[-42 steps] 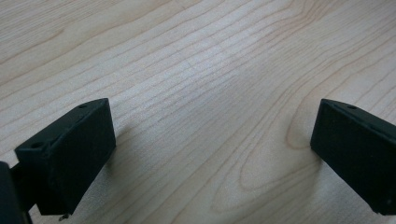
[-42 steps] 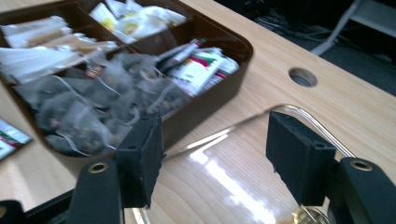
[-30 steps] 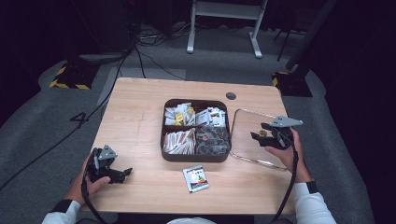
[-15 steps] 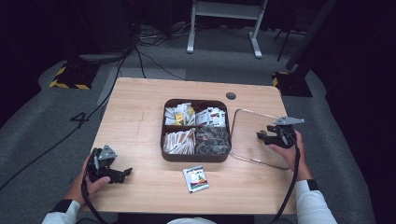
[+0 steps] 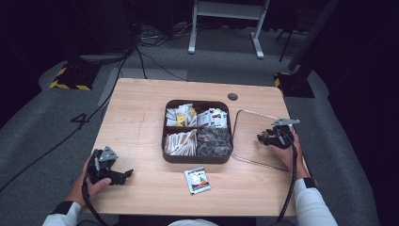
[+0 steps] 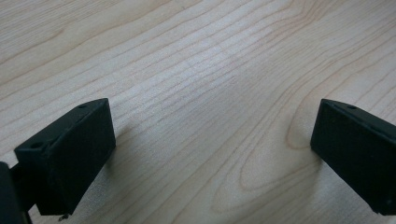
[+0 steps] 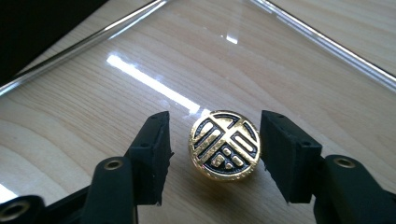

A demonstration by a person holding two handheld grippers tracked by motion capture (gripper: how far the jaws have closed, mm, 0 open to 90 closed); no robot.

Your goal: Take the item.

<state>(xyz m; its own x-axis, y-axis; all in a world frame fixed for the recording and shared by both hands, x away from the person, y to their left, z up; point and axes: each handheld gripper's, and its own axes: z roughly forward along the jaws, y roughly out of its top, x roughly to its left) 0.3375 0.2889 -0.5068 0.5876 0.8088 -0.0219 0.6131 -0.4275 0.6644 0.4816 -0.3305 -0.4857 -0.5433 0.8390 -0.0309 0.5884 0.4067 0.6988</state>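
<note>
Your right gripper [image 7: 212,149] stands with its jaws parted around the gold coin [image 7: 224,144], one jaw near touching, the other with a gap; the coin lies on the clear lid [image 7: 140,51] beside the tray [image 5: 197,157]. You seem to be at the grasp: close squarely on its rim. Your left gripper [image 6: 212,154] rests wide open and empty on the table [image 6: 196,70].

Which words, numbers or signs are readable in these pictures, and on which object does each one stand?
"4": a white numeral on the grey floor, left of the table.
Gold knob, between the jaws of the right hand-held gripper: a raised ornamental sign like a stylised character; I cannot read it as a word.
Loose sachet on the table: printing too small to read.
Packets in the brown box: printing too blurred to read.
</note>
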